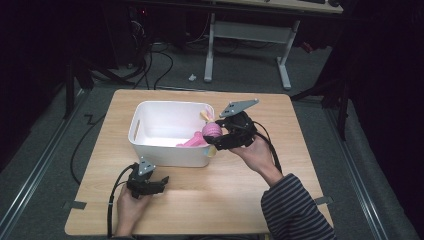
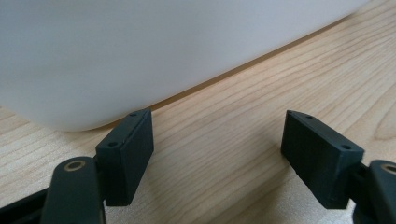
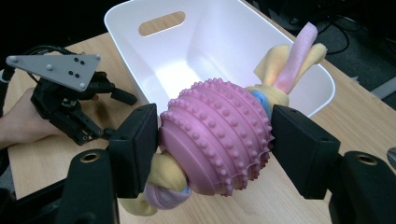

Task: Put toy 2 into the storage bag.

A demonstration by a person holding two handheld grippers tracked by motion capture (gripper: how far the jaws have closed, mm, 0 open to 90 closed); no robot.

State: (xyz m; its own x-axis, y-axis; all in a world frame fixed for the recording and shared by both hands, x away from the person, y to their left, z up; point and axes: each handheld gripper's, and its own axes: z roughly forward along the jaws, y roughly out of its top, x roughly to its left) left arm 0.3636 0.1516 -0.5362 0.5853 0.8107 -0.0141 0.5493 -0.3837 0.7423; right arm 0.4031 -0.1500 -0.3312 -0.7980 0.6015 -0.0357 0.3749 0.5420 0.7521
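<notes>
Right gripper view has the clearest look at it: the right gripper [image 3: 215, 144] is clamped on a pink knobbly ball [image 3: 217, 140], one black jaw pressed against each side. The ball is threaded on a knotted rope toy [image 3: 289, 60] with pink, yellow and a bit of blue in it; one knot sits under the ball near the left jaw, and the loose ends stick up on the far side, over the rim of the white plastic bin [image 3: 219, 32]. So the toy sits squarely between the jaws, not beside them.

From the high view, the right gripper [image 1: 209, 142] is held over the bin's [image 1: 150, 112] right end, close to its near-right corner, with the ball [image 1: 212, 130] just above the rim there. A pink piece [image 1: 192, 142] lies on the bin floor close to that same corner; hard to tell whether it belongs to the toy. The bin sits around the middle of the wooden tabletop [image 1: 300, 130], a little toward the left edge. The person's right hand [image 1: 257, 155] comes in from the near-right corner, striped sleeve [image 1: 295, 210] showing.

The left gripper [image 1: 161, 182] rests low near the tabletop's near edge, just in front of the bin's front wall. Left gripper view shows its jaws spread wide, bare wood between them, and the bin wall [image 2: 163, 51] right ahead. Nothing held there.
</notes>
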